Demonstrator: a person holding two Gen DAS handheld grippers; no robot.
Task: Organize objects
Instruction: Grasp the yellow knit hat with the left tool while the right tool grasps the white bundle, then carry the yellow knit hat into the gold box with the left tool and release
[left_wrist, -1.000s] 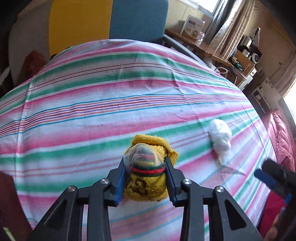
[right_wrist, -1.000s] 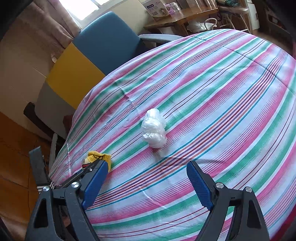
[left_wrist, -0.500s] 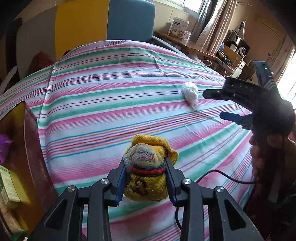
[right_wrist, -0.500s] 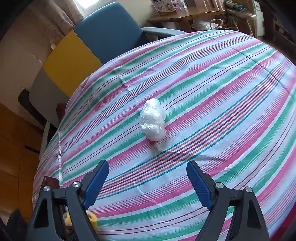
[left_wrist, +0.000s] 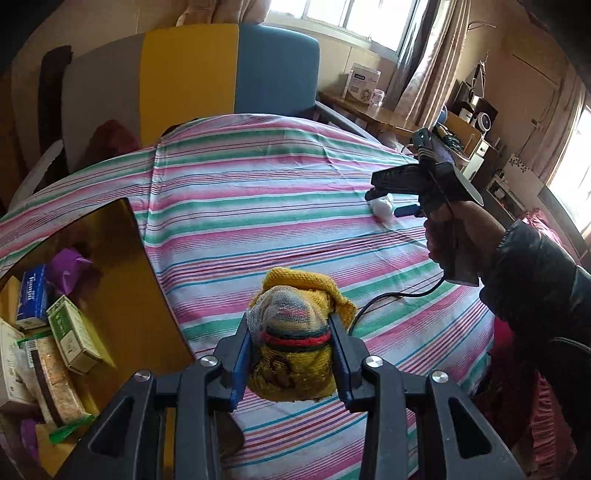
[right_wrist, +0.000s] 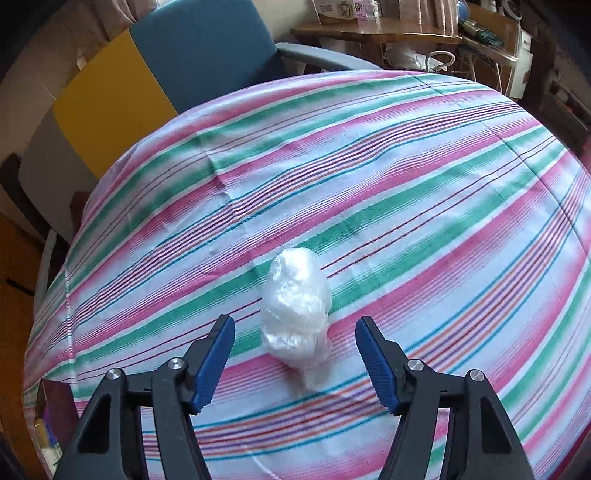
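Left gripper (left_wrist: 291, 354): clamped on a yellow knitted bundle (left_wrist: 295, 332) with red, green and grey bands; both blue pads press its sides. The bundle is held above the near-left part of the striped cloth (left_wrist: 258, 206), beside a yellow box (left_wrist: 125, 280)

Yellow box: stands at the left edge of the cloth, open on top. Contents visible include a blue-and-white carton (left_wrist: 33, 295), a green-and-white carton (left_wrist: 72, 332) and a purple item (left_wrist: 68, 264)

Right gripper (right_wrist: 295, 354): jaws have just been closing and stand about half apart. A crumpled white plastic bag (right_wrist: 297, 310) lies on the cloth, its near end between the blue pads. A gap shows on each side, so neither pad touches it. In the left wrist view this gripper (left_wrist: 388, 203) is held in a hand (left_wrist: 454, 236) with a dark sleeve (left_wrist: 535, 280), its fingers on either side of the bag (left_wrist: 384, 206)

A black cable (left_wrist: 391, 299) trails across the cloth below that hand

Background: a grey, yellow and blue chair (left_wrist: 192, 77) behind the cloth
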